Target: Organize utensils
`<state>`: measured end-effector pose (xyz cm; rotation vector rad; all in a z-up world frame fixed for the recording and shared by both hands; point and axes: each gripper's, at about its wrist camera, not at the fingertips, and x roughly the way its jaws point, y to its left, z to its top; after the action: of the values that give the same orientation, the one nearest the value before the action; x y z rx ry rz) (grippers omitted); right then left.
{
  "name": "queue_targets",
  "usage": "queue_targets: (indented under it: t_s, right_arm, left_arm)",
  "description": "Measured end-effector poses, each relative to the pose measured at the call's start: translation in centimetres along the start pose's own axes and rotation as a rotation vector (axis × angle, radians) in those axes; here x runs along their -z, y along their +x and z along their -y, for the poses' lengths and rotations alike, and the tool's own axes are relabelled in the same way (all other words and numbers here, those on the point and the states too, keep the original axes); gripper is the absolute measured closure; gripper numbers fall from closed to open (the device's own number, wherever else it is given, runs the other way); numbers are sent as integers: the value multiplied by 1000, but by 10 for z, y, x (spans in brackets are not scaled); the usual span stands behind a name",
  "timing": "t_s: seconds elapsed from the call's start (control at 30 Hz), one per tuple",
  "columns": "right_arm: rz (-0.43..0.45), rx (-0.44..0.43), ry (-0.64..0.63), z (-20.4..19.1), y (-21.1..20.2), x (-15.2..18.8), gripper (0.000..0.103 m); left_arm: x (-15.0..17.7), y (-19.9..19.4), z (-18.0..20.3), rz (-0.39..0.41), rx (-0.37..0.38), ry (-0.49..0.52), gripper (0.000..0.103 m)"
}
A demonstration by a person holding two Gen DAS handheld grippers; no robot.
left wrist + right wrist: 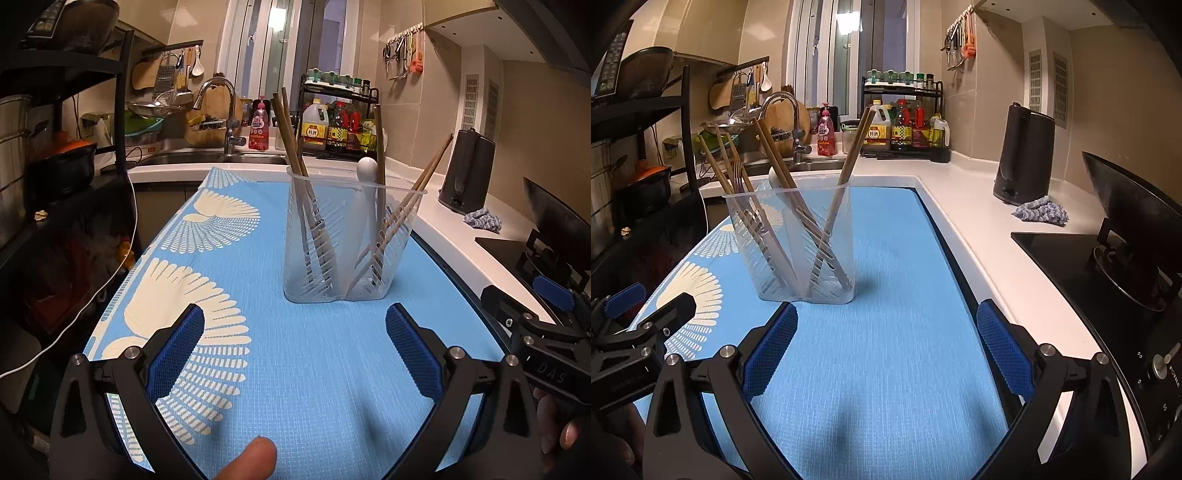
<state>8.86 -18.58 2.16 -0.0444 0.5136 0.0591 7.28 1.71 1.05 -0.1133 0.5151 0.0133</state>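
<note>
Both tongs are spread wide with nothing between their blue pads, low over the blue mat (325, 369) on the counter (979, 221): the left tongs (295, 347) and right tongs (886, 343) side by side. The clear slotted holder (347, 243) stands upright mid-mat, toward the sink-side edge, ahead of both. The left view shows a white spoon (364, 192) among the chopsticks (295, 147); the right view shows a fork (740, 181) instead, plus the dark kettle (1023, 155) near the counter's far corner.
</note>
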Motion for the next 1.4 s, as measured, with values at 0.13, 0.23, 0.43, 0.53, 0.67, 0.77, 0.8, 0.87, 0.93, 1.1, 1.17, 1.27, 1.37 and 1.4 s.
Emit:
queue_targets:
  t_s: [0.13, 0.23, 0.43, 0.53, 0.67, 0.77, 0.8, 0.87, 0.93, 1.1, 1.17, 1.27, 1.37, 1.4]
  right_arm:
    - [-2, 2, -3, -1, 2, 0, 7]
    - [-3, 2, -4, -1, 2, 0, 7]
    - [3, 4, -13, -3, 1, 1, 7]
    - [3, 5, -12, -3, 1, 1, 6]
    - [3, 4, -14, -3, 1, 1, 6]
    - [4, 5, -18, -3, 2, 1, 6]
    - [4, 5, -18, -3, 2, 1, 6]
    - [4, 4, -17, -3, 2, 1, 6]
    - [4, 5, -18, -3, 2, 1, 6]
    - [4, 6, -22, -4, 2, 2, 6]
    - [6, 7, -22, -4, 2, 2, 6]
    - [8, 8, -25, -5, 1, 2, 6]
    - [6, 7, -24, -5, 2, 2, 6]
    - [7, 8, -25, -5, 1, 2, 6]
  left_arm:
    - [1, 0, 0, 1, 1, -3, 7]
    - [0, -1, -1, 3, 2, -8, 7]
    - [1, -2, -1, 7, 3, -3, 7]
    - [0, -2, -1, 8, 2, -4, 7]
    - [0, -1, 0, 6, 5, -1, 7]
    - [-1, -1, 0, 10, 1, 3, 7]
    - [-1, -2, 0, 11, 1, 3, 7]
    - [0, -2, 0, 12, 1, 2, 7]
    - [0, -2, 0, 11, 3, 2, 7]
    - [0, -3, 1, 19, -4, 10, 7]
    - [0, -3, 1, 20, -4, 9, 7]
    - [0, -4, 1, 25, -4, 11, 7]
    - [0, -4, 1, 27, -5, 12, 7]
    - [0, -4, 0, 27, -5, 11, 7]
